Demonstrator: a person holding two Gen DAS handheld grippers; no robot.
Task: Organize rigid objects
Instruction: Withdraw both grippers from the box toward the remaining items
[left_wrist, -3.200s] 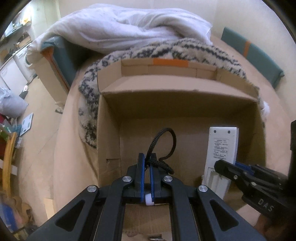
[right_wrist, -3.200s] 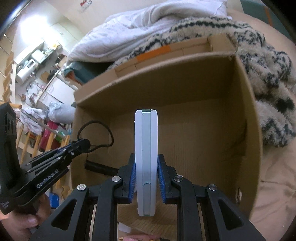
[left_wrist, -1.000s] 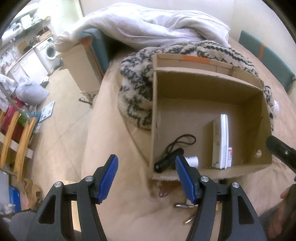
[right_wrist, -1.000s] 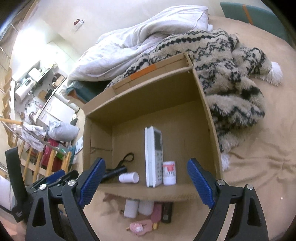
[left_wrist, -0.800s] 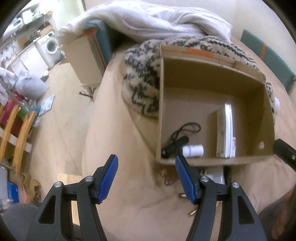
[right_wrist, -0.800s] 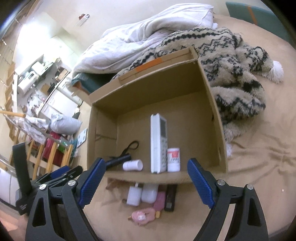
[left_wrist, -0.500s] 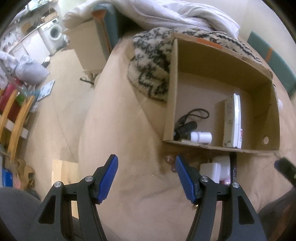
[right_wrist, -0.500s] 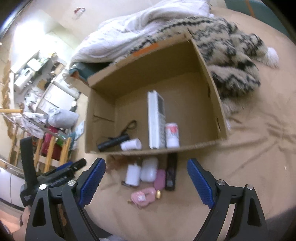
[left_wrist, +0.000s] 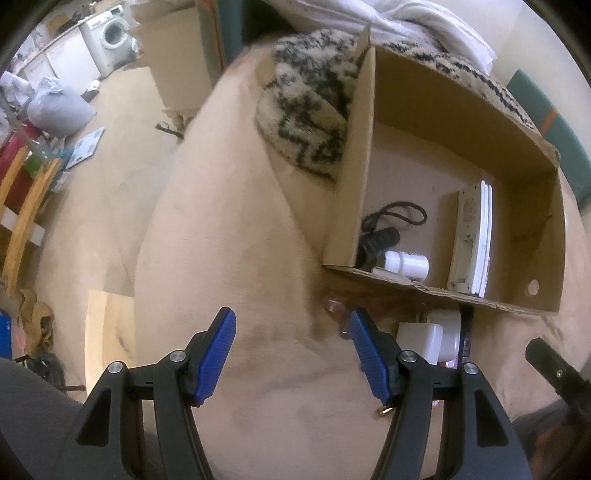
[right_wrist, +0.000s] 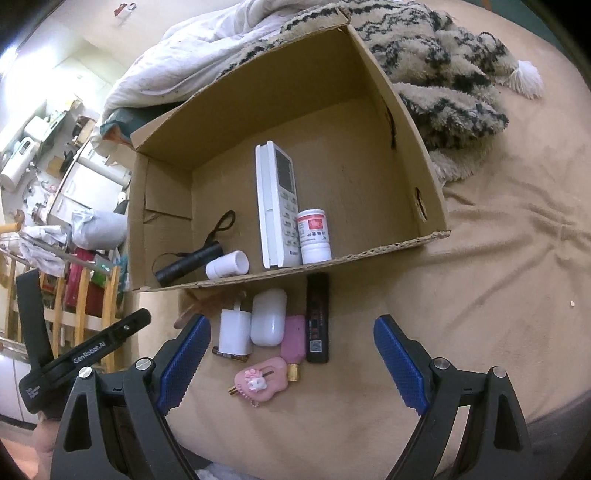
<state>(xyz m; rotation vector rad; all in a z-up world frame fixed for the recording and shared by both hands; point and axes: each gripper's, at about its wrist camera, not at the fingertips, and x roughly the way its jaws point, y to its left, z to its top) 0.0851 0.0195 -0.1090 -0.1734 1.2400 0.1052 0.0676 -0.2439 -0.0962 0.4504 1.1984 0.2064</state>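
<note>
An open cardboard box (right_wrist: 417, 147) (left_wrist: 365, 155) lies on the bed. Inside are a white remote (right_wrist: 277, 199) (left_wrist: 471, 236), a red-labelled pill bottle (right_wrist: 314, 240), a white bottle (right_wrist: 227, 265) (left_wrist: 406, 263) and a black flashlight with a cord (right_wrist: 188, 262) (left_wrist: 380, 236). In front of the box lie a white charger (right_wrist: 234, 330) (left_wrist: 419, 338), a white case (right_wrist: 268, 317), a pink item (right_wrist: 293, 338), a black stick (right_wrist: 317, 317) and a pink charm (right_wrist: 260, 380). My right gripper (right_wrist: 291, 354) is open above these. My left gripper (left_wrist: 291, 349) is open and empty, left of them.
A patterned fuzzy blanket (right_wrist: 443, 74) (left_wrist: 310, 122) and a white duvet (right_wrist: 184, 74) lie behind the box. The bed's left edge drops to a floor with clutter (left_wrist: 59, 110). A green cushion (left_wrist: 546, 122) is at the far right.
Both grippers let go of the flashlight and the remote in the box, opened, and pulled back and up. The loose items in front of the box came into view.
</note>
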